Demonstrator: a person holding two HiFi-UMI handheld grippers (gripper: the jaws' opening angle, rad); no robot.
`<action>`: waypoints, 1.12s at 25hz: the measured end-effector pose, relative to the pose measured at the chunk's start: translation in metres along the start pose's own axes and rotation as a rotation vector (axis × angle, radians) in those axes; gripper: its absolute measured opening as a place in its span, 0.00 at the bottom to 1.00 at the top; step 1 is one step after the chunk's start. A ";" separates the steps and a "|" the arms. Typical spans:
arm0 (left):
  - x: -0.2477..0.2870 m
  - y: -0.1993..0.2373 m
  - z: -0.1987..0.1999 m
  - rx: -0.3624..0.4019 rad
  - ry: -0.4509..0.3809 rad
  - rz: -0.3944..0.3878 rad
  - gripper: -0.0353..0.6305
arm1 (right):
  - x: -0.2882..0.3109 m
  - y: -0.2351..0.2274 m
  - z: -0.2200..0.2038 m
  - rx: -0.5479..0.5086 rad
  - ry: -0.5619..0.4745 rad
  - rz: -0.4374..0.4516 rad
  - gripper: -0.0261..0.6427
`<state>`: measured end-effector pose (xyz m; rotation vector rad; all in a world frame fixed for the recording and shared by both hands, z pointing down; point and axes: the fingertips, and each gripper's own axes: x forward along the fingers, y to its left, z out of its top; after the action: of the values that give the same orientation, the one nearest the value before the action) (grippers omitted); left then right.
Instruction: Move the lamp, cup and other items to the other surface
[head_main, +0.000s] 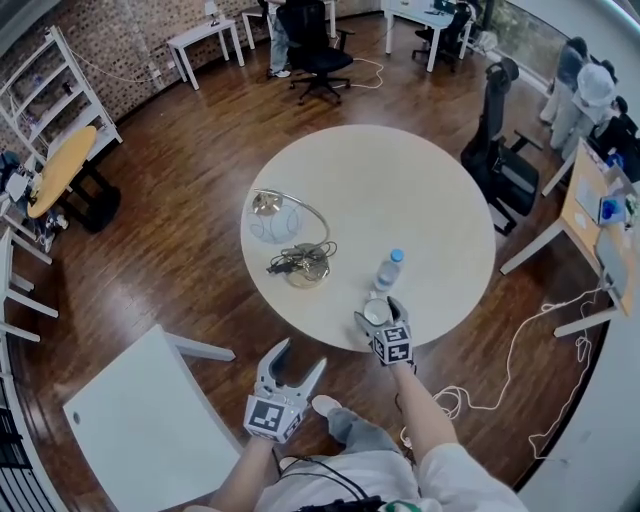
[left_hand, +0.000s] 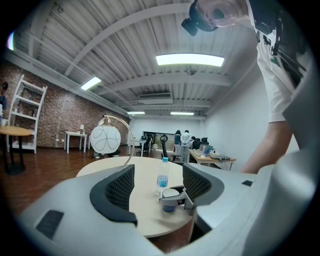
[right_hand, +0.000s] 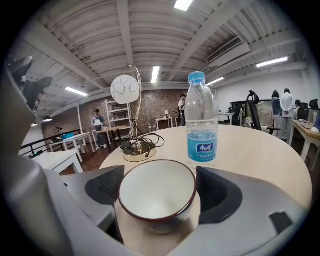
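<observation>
Nearest the person, the left gripper (head_main: 300, 356) is hovering off the near edge of the round white tabletop (head_main: 400, 190), above the wooden floor (head_main: 180, 180). Its fingers (left_hand: 116, 189) are standing apart with nothing between them, and they are pointing roughly level toward the things on the tabletop.

Just beyond it, at the near rim of the tabletop, the right gripper (head_main: 379, 320) is reaching in at a downward tilt. Its fingers are spreading wide on either side of the cup (right_hand: 157, 192), a white cup with a dark red rim that is sitting upright on the tabletop. The pads are lying just beside the cup's rim, and no squeeze is showing.

Right behind the cup, a clear water bottle (head_main: 389, 270) with a blue cap and blue label is standing upright, close to the cup but apart from it.

Further left on the tabletop, the lamp (head_main: 290, 235) is resting with its round base near the edge, its dark cord (head_main: 290, 262) bunching on and beside the base, and its arched metal arm carrying a white globe shade.

To the person's left, a white rectangular table (head_main: 130, 420) is standing on the floor, well apart from the round one. A white cable (head_main: 520, 370) is trailing over the floor on the right. A black office chair (head_main: 505, 165) is standing beside the tabletop's far right edge, and another chair (head_main: 315, 45), white desks and a white shelf (head_main: 50, 90) are standing further back.
</observation>
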<state>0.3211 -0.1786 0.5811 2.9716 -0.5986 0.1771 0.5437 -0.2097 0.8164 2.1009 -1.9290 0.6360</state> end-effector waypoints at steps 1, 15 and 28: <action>0.001 -0.002 0.008 -0.025 -0.001 -0.002 0.50 | -0.005 -0.001 0.005 -0.004 -0.010 0.000 0.76; -0.051 0.034 0.053 0.033 -0.120 0.075 0.50 | -0.137 0.069 0.098 -0.079 -0.259 0.028 0.75; -0.231 0.109 0.077 0.091 -0.200 0.429 0.50 | -0.151 0.302 0.192 -0.233 -0.448 0.423 0.75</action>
<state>0.0742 -0.2009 0.4831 2.9222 -1.2814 -0.0642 0.2710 -0.1944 0.5400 1.8107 -2.5772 -0.0158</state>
